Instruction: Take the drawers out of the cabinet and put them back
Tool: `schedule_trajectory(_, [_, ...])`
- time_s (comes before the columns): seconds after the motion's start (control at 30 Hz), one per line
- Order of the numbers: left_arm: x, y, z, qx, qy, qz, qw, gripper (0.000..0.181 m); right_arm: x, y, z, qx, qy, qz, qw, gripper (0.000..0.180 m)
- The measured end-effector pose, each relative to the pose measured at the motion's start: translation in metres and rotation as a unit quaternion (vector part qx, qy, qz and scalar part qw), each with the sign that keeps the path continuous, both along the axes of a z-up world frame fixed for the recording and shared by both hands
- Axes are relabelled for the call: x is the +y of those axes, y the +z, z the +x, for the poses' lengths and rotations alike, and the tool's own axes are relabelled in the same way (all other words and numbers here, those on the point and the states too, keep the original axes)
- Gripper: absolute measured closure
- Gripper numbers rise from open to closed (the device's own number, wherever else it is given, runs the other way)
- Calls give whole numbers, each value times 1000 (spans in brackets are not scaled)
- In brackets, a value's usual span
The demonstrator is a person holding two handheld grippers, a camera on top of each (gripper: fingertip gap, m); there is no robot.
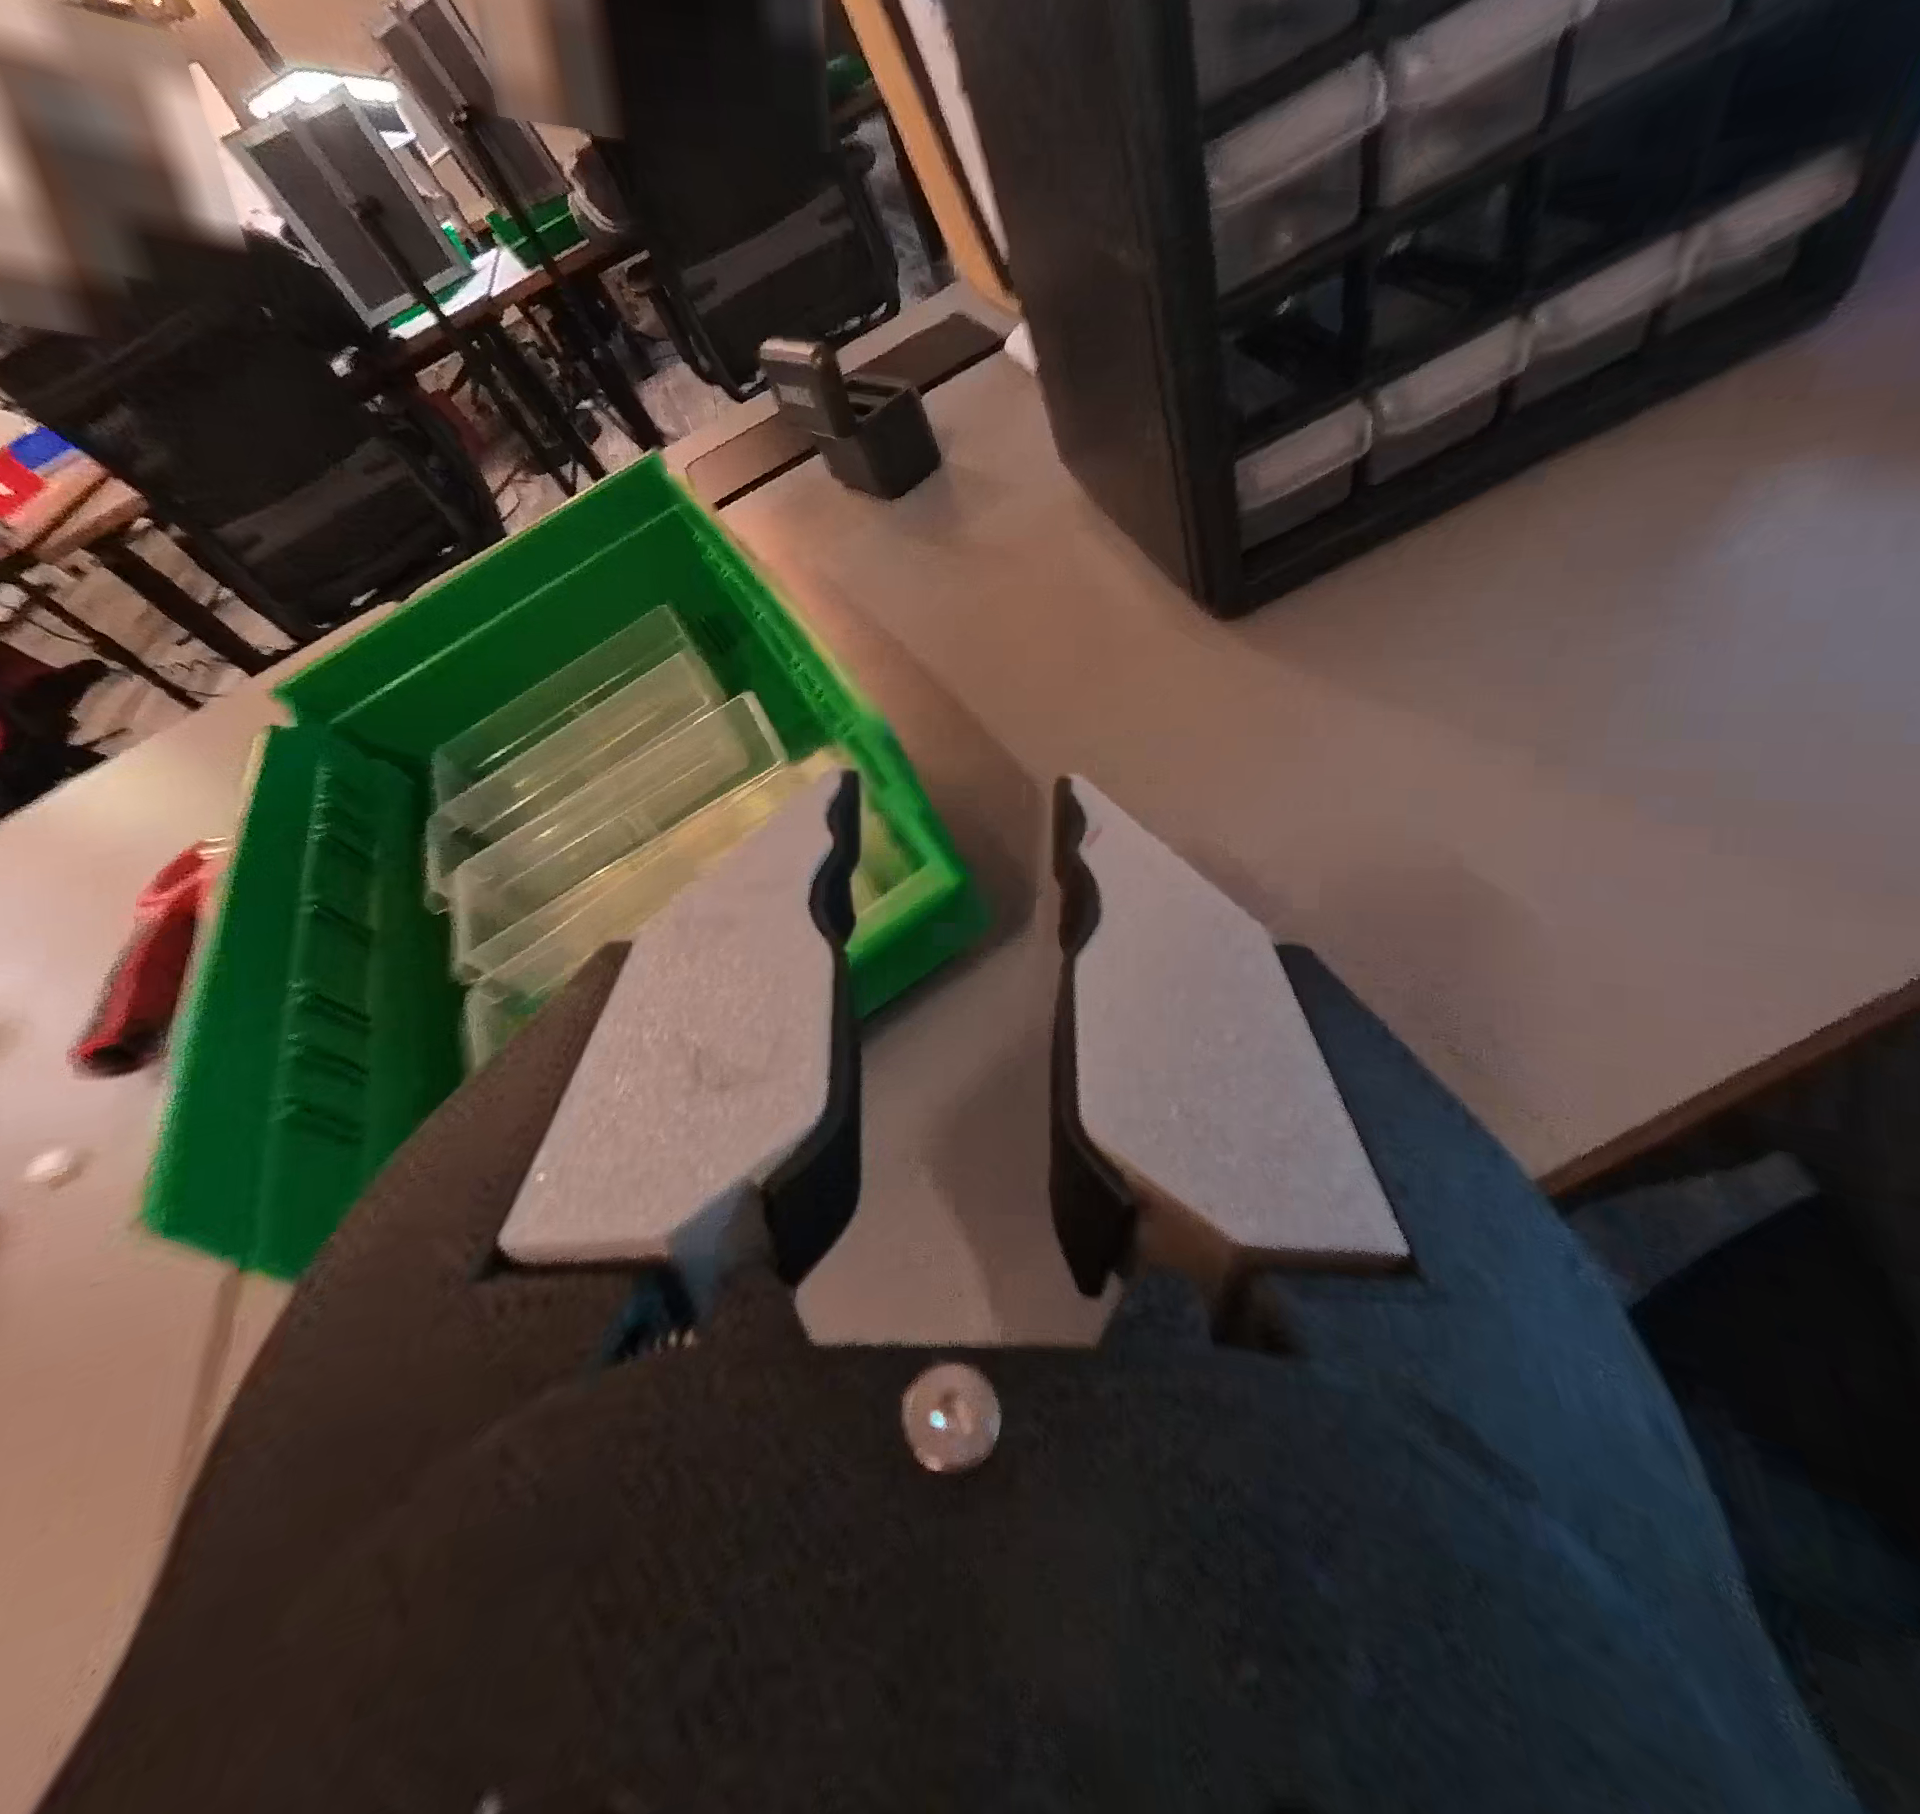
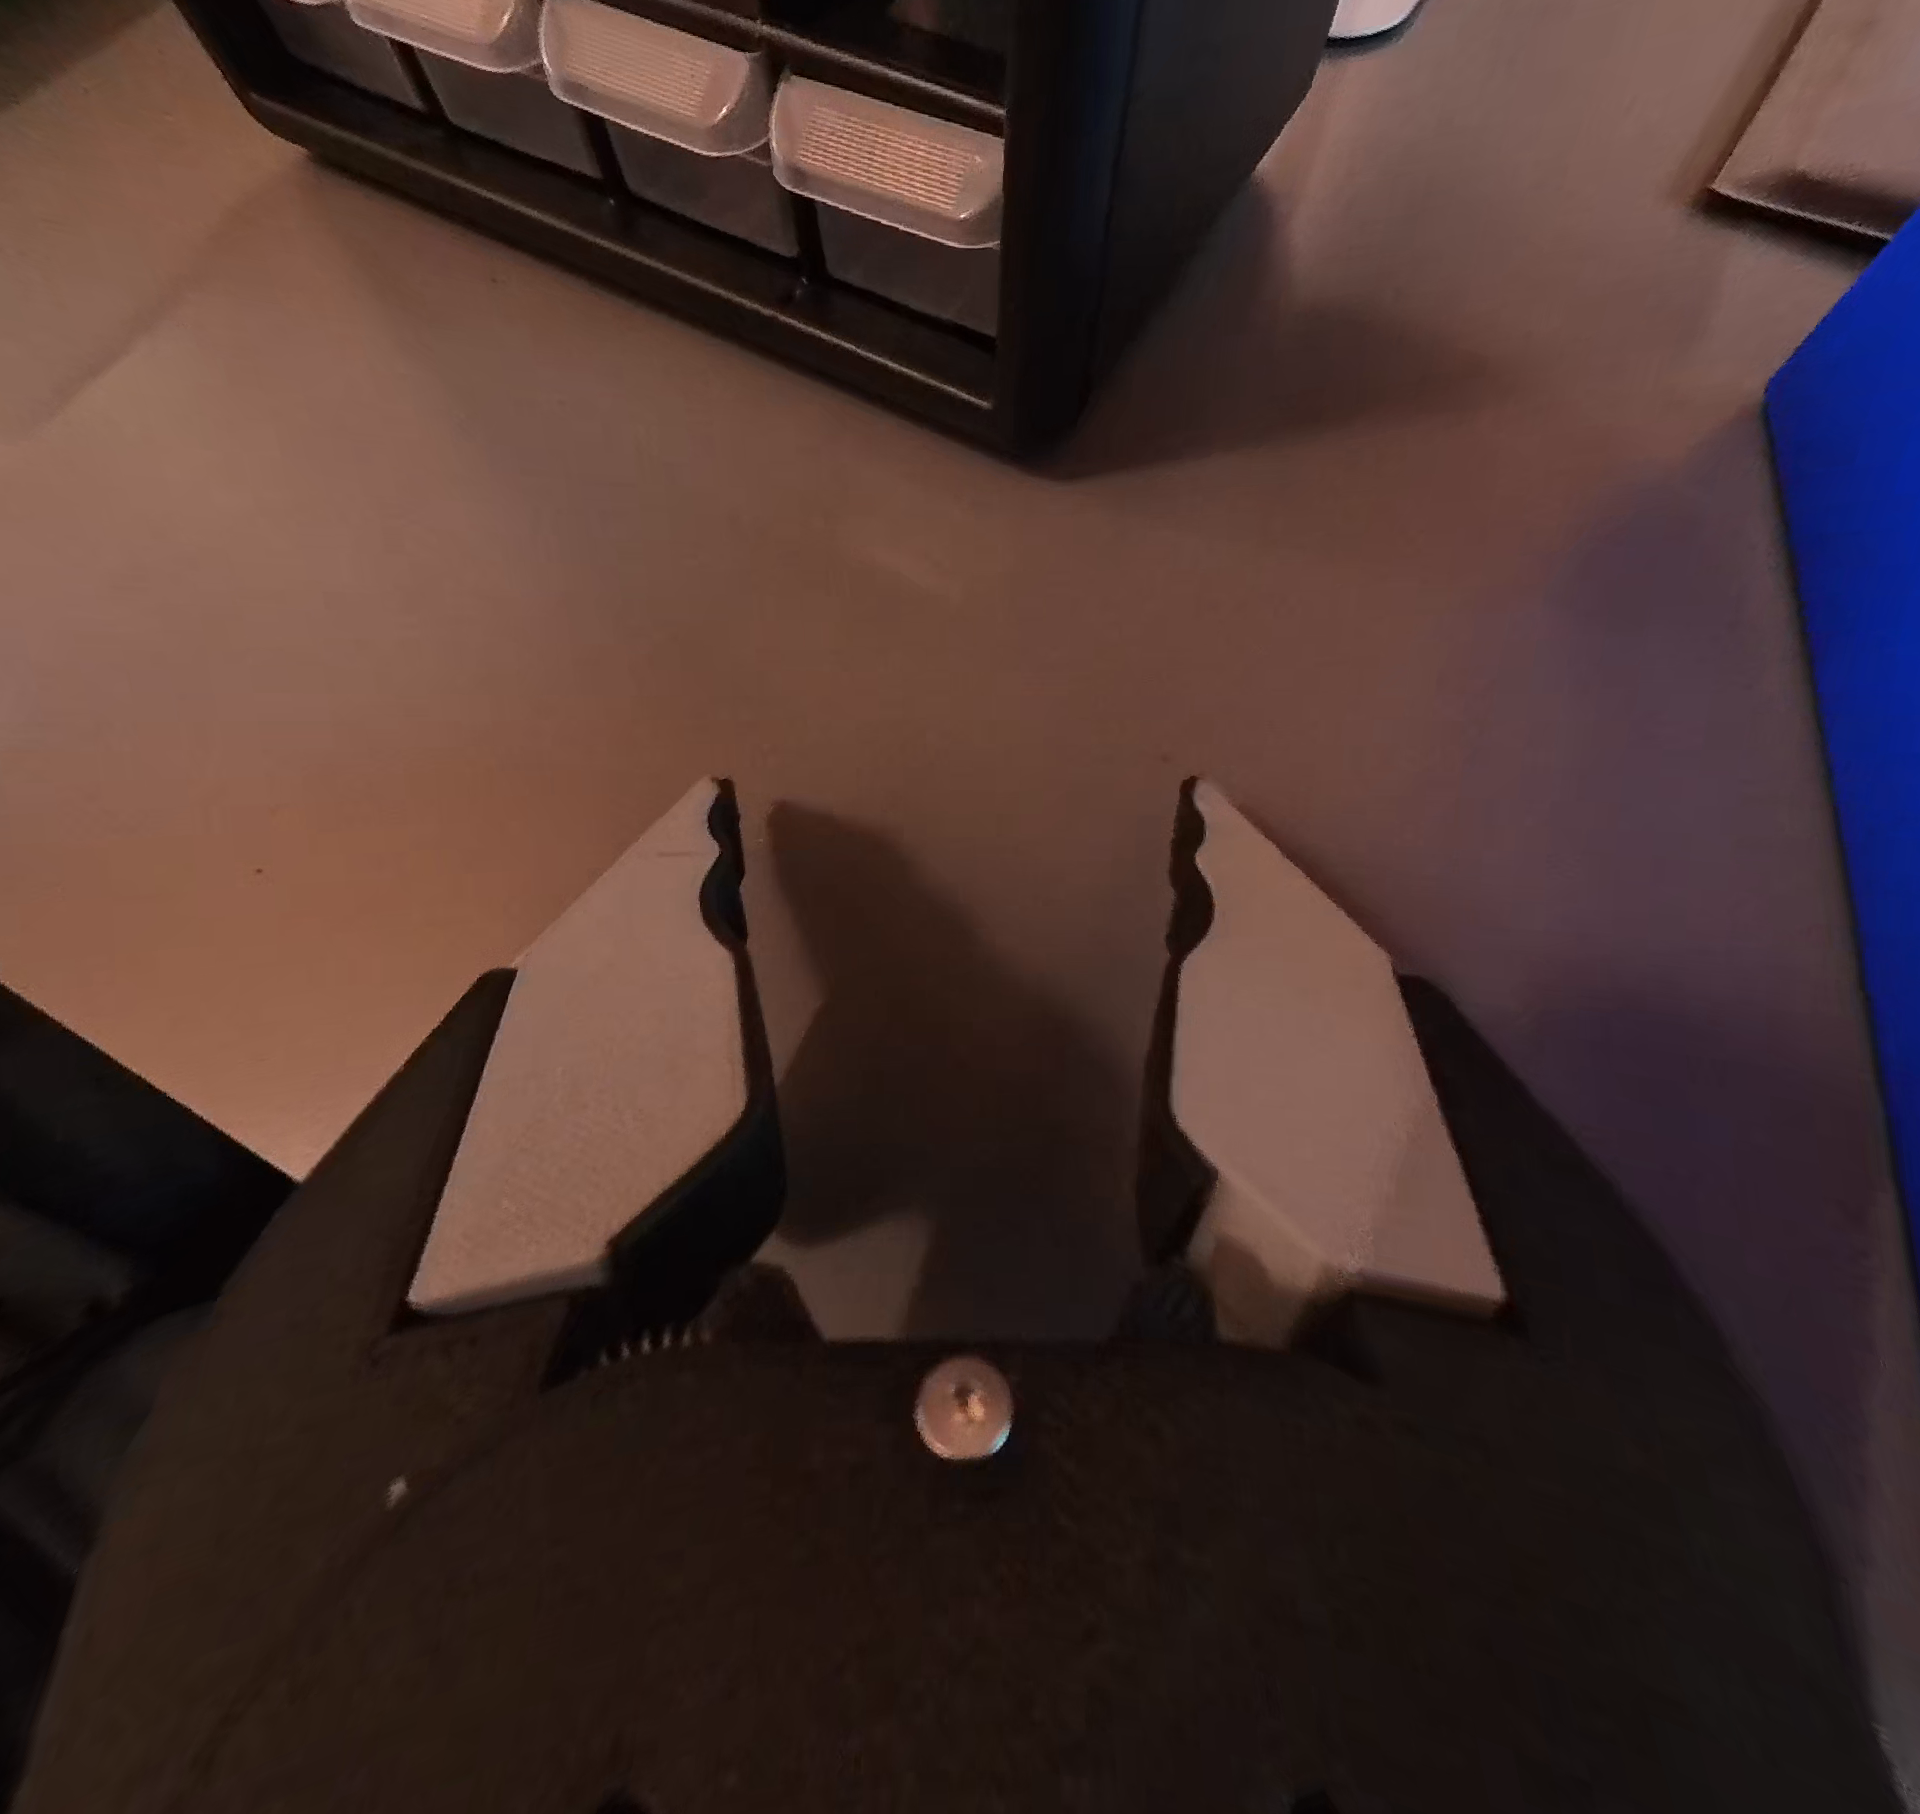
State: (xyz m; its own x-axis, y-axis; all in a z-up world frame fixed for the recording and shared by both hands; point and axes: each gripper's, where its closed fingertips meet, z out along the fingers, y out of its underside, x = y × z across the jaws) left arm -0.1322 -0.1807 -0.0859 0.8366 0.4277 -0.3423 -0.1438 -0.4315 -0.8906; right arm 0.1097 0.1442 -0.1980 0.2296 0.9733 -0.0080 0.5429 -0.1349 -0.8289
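We logged the black plastic cabinet [image 1: 1122, 237] toward the bench's [image 1: 1351, 725] far edge, some slots empty. Clear plastic drawers [image 1: 582, 808] lay in a green bin [image 1: 301, 1016], lengthwise, just left of the left gripper [image 1: 954, 798], the nearer one. Both it and the right gripper [image 2: 956, 798] had jaws parted, empty.

Ahead of my right tool [image 2: 956, 798] the surface [image 2: 520, 569] lies bare up to the cabinet [image 2: 1101, 206] at 12 o'clock; a blue object [image 2: 1860, 621] walls off 3 o'clock. My left tool [image 1: 954, 793] has a clear lane of surface between the green bin [image 1: 312, 985] at 10 o'clock and the cabinet at 1 o'clock. A small black box [image 1: 883, 434] stands at 12 o'clock, far off.
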Motion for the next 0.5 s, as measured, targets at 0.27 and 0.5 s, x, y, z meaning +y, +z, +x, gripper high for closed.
schedule_trajectory(0.27, [-88,3,-52,14,118,-45,992,152,-5,-2,0,-1,19,-19,1000,108])
schedule_trajectory(0.5, [-96,-8,-59,-4,121,-56,991,157,-5,-2,-1,-3,19,-12,1000,113])
